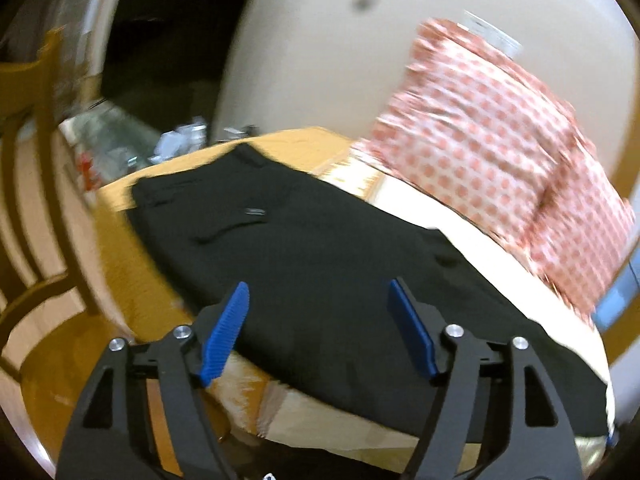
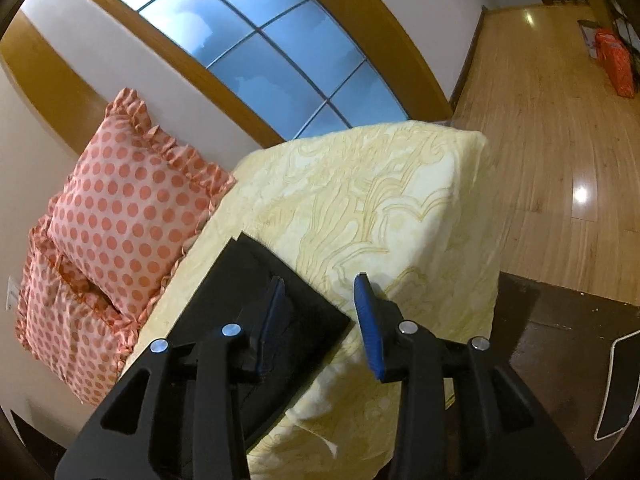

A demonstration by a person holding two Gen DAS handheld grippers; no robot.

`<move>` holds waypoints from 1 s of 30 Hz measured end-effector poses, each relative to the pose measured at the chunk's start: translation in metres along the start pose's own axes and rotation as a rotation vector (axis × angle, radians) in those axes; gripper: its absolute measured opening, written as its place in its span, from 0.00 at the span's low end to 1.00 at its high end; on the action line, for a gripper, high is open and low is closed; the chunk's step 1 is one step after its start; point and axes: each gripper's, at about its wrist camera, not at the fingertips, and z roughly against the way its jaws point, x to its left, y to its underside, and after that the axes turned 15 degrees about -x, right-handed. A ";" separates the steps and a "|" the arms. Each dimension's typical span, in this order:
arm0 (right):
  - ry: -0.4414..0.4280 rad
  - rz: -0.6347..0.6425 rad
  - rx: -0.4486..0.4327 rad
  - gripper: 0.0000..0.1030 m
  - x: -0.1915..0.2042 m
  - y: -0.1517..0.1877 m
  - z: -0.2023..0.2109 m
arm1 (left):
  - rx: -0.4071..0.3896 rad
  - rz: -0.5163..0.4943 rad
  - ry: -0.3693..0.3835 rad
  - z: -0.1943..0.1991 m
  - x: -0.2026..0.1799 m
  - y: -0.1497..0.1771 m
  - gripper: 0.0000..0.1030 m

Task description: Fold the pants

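Observation:
Black pants (image 1: 304,240) lie spread flat across the bed's yellow patterned cover (image 1: 440,208), waistband and pockets toward the far end. My left gripper (image 1: 318,308) is open and empty, hovering just above the near part of the pants. In the right wrist view the leg end of the pants (image 2: 256,280) lies on the yellow cover (image 2: 380,200). My right gripper (image 2: 320,300) is open and empty above the corner of that end, its left finger (image 2: 272,316) over the fabric.
Pink polka-dot pillows (image 1: 492,140) (image 2: 120,216) rest against the wall at the bed's side. A wooden chair (image 1: 28,168) stands to the left. A window (image 2: 256,44), wood floor (image 2: 560,120) and dark furniture (image 2: 560,360) lie beyond the bed.

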 end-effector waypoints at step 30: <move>-0.790 0.310 0.182 0.05 0.275 0.111 0.067 | 0.091 -0.171 0.178 -0.044 -0.047 0.055 0.98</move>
